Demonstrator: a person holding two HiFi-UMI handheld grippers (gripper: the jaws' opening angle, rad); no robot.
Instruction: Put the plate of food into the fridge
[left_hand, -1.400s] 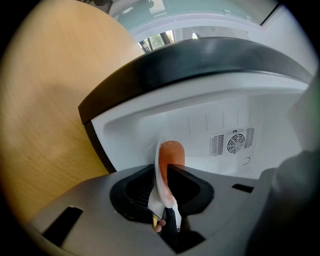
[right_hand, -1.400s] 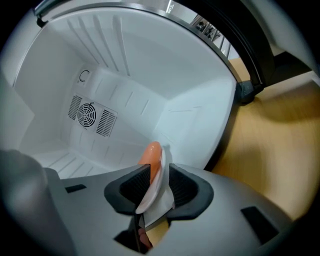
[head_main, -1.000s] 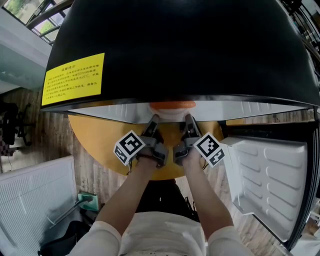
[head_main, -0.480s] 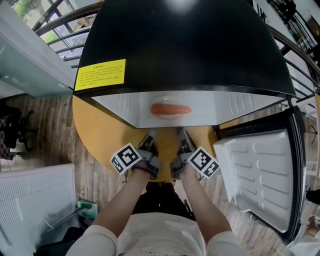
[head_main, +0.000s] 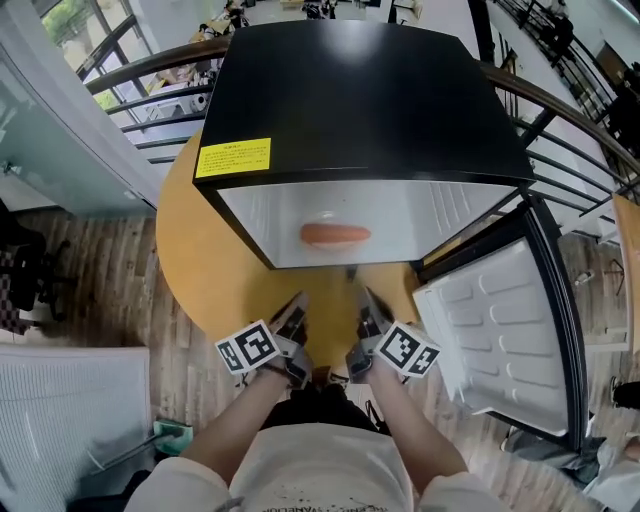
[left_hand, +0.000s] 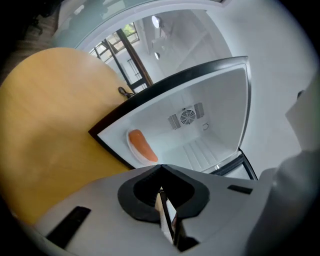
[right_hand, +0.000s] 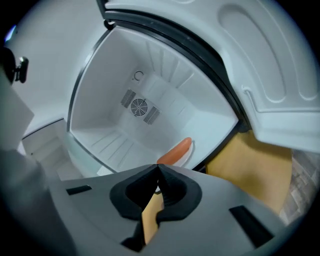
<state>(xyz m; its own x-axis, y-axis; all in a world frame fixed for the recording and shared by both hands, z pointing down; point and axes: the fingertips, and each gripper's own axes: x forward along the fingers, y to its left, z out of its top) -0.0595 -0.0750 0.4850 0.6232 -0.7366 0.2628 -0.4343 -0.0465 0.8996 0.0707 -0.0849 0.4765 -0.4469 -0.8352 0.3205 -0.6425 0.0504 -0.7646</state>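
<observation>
Left gripper: jaws pressed together, empty.
Right gripper: jaws pressed together, empty.
Plate of food: inside the open fridge, ahead of both grippers, apart from them.

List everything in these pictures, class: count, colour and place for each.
fridge: one, black outside, white inside, on the table
fridge door: one, white lining, open to the right
plate: one, white, on the fridge floor
food: one piece, orange, on the plate
label: one, yellow, on the fridge top
table: one, yellow, round, under the fridge
railing: one, dark, behind the table
left gripper: one, grey, jaws together, empty, above the table's near edge
right gripper: one, grey, jaws together, empty, beside the left gripper
</observation>
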